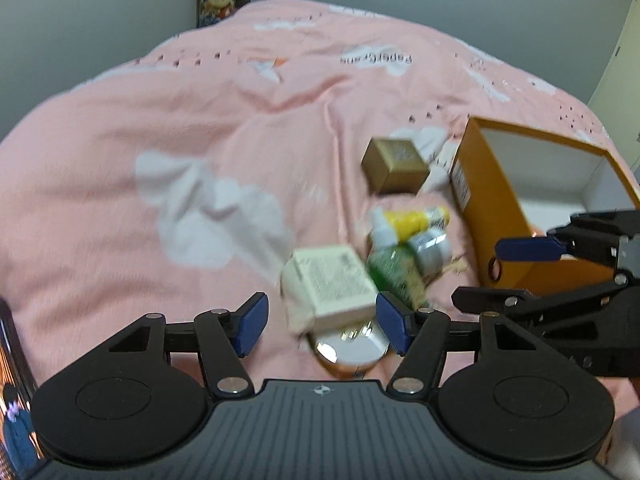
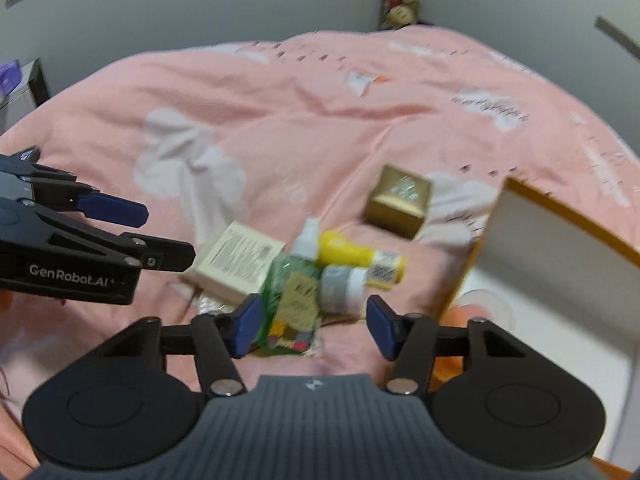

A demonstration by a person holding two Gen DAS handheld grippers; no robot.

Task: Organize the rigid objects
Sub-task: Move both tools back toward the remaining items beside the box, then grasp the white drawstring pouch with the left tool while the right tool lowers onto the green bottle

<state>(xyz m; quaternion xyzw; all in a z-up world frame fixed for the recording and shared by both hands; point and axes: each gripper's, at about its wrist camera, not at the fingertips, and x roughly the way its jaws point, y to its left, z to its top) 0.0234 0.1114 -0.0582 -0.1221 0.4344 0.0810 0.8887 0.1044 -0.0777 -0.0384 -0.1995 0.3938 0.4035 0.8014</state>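
On the pink bed (image 1: 120,168), 2 grippers hover with jaws spread, holding nothing. The cream box (image 1: 332,284), green bottle (image 2: 292,296) and gold box (image 1: 394,164) lie outside the nearly empty orange box (image 1: 496,216); sorting has barely begun.

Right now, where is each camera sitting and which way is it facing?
Left wrist view: on the left tongs, looking forward and down at the cream box on the pink bedspread; the right tongs reach in from the right.
Right wrist view: on the right tongs, looking down at the green bottle; the left tongs enter from the left.
Shared: the gold box, the yellow bottle and the orange box.
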